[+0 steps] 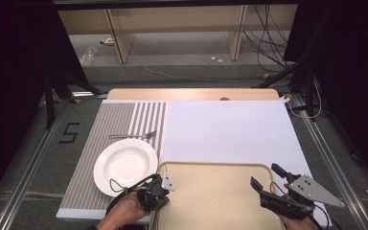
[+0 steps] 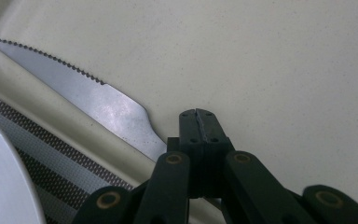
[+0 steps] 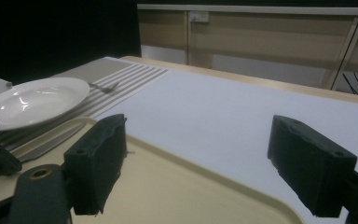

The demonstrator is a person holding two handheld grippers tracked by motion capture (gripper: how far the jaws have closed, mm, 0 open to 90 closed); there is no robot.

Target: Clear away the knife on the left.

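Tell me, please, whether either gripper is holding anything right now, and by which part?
The left gripper is shut on the knife, gripping its handle end, just behind the blade. The right gripper is open, holding nothing.

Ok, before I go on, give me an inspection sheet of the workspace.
Surface: white sheet, striped placemat at its left.
Job's things: knife lying inside the beige tray, along its left rim.
Clutter: white plate and fork on the placemat.
Grippers: left claw shut, beside the knife's handle end; right claw open and empty over the tray's right side.
Cables: a black cable loops from the left claw; floor cables beyond the table.
Surroundings: wooden frame, dark curtains.
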